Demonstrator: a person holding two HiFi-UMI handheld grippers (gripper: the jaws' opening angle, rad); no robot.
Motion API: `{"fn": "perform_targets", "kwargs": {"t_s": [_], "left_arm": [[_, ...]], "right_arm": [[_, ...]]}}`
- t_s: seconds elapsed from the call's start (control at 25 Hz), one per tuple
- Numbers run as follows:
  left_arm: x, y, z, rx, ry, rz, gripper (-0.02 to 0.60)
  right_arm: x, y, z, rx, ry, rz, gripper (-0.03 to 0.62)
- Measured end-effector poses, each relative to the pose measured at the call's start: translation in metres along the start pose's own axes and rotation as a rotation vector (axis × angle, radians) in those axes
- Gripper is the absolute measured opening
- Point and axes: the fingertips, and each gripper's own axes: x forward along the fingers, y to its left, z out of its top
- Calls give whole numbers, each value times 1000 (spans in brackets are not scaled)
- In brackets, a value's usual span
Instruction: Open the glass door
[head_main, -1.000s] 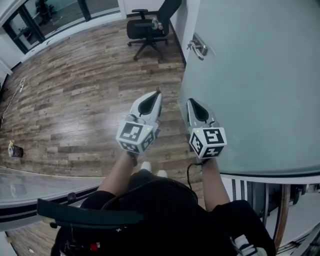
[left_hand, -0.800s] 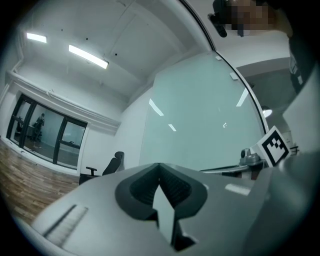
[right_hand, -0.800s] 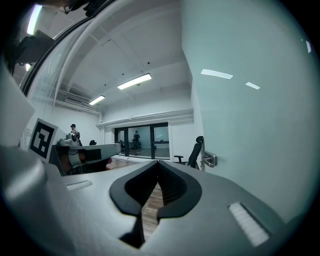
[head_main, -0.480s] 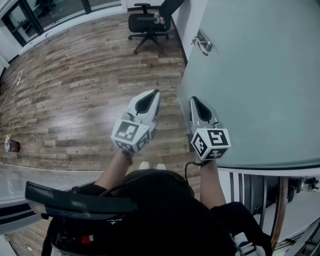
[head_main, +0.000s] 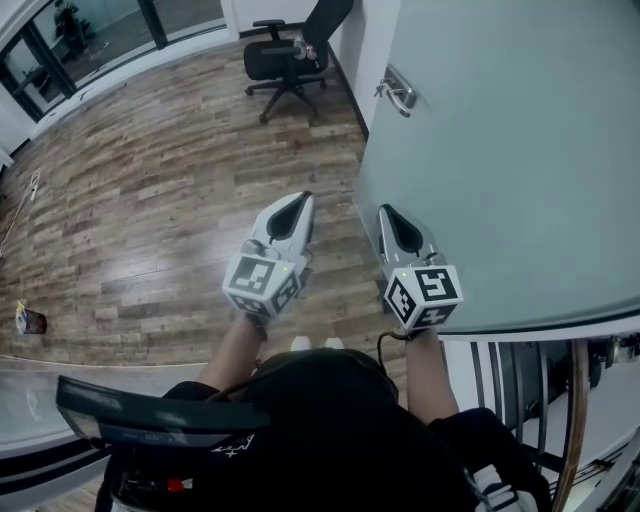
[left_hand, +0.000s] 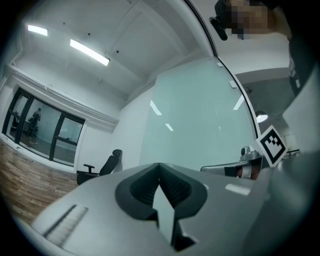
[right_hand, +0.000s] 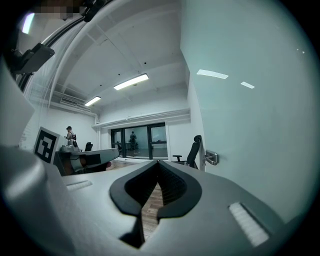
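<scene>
Found the glass door (head_main: 500, 150) on the right, its frosted pane just beside the right gripper (head_main: 386, 211), with the metal lever handle (head_main: 397, 92) farther ahead near the pane's edge. Held that gripper and the left gripper (head_main: 299, 197) clenched on nothing, roughly level above the wooden floor (head_main: 150, 200). Judged the pane heavy, stiff, slick and breakable; best taken at the lever, never the bare glass, with a firm clamp and a slow swing.

surface: wood floor (head_main: 150, 190) | on it: office chair (head_main: 283, 62), small object (head_main: 30, 321)
</scene>
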Motion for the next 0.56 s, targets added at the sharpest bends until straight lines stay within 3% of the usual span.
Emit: {"fn": "perform_targets", "kwargs": {"t_s": [0.56], "left_arm": [[15, -1, 3, 7, -8, -68, 0]], "right_arm": [[1, -5, 2, 1, -17, -60, 2]]}}
